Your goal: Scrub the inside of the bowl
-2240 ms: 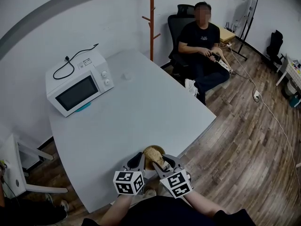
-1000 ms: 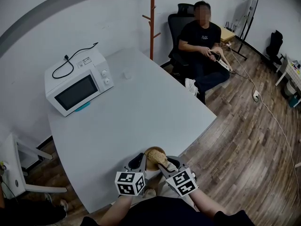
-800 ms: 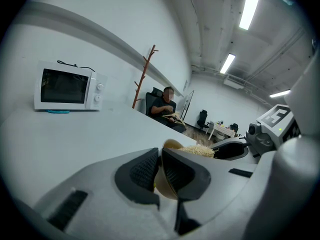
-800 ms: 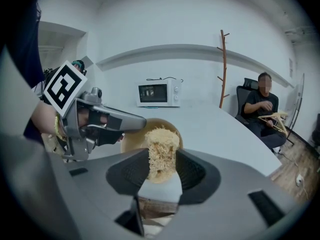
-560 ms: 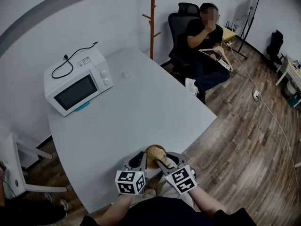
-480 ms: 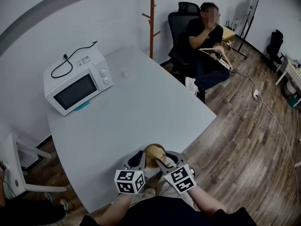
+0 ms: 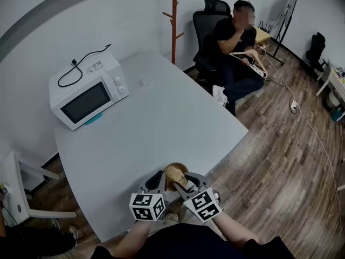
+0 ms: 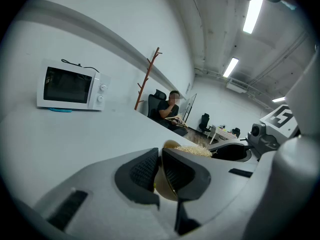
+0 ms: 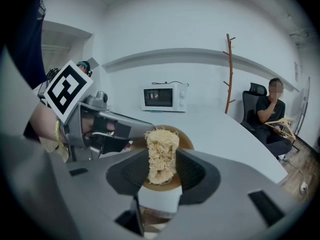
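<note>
My left gripper has its jaws closed on the rim of the brown bowl, with one pad inside the wall and one outside. The bowl is at the near edge of the bench, just in front of me. My right gripper has its jaws gripping a tan fibrous scrubber, which is over the bowl's opening. A white microwave stands far left on the bench. Beyond the far right corner a person sits in a chair.
</note>
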`<move>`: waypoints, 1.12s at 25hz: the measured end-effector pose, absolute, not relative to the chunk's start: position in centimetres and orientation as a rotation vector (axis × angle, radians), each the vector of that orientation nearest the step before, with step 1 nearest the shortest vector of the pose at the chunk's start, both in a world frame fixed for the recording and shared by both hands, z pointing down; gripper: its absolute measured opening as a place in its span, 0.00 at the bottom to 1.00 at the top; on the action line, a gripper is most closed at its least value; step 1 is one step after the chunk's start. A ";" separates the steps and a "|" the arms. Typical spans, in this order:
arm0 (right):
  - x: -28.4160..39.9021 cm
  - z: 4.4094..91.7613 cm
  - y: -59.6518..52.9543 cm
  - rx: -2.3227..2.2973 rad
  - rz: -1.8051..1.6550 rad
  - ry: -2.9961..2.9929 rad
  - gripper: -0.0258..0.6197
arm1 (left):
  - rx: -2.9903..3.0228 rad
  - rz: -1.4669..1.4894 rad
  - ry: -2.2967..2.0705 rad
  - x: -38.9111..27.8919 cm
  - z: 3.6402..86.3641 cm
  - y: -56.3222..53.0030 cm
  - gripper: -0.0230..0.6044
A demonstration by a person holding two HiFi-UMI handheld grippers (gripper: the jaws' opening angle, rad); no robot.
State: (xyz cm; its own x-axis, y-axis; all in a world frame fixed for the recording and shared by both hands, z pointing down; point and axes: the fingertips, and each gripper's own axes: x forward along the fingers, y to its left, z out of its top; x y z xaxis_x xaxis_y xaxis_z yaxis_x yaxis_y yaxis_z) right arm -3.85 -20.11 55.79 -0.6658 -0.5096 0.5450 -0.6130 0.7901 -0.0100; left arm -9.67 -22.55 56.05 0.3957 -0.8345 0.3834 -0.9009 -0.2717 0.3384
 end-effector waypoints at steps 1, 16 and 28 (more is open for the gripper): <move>-3.9 55.8 -20.0 0.828 0.264 -2.450 0.29 | 2.154 0.175 -1.482 -9.7 56.1 -22.5 0.09; -4.2 56.7 -18.9 0.717 0.224 -2.406 0.29 | 2.120 0.147 -1.495 -10.4 56.4 -22.8 0.09; -2.2 57.3 -19.7 0.745 0.233 -2.340 0.29 | 2.144 0.156 -1.466 -10.0 56.7 -22.8 0.09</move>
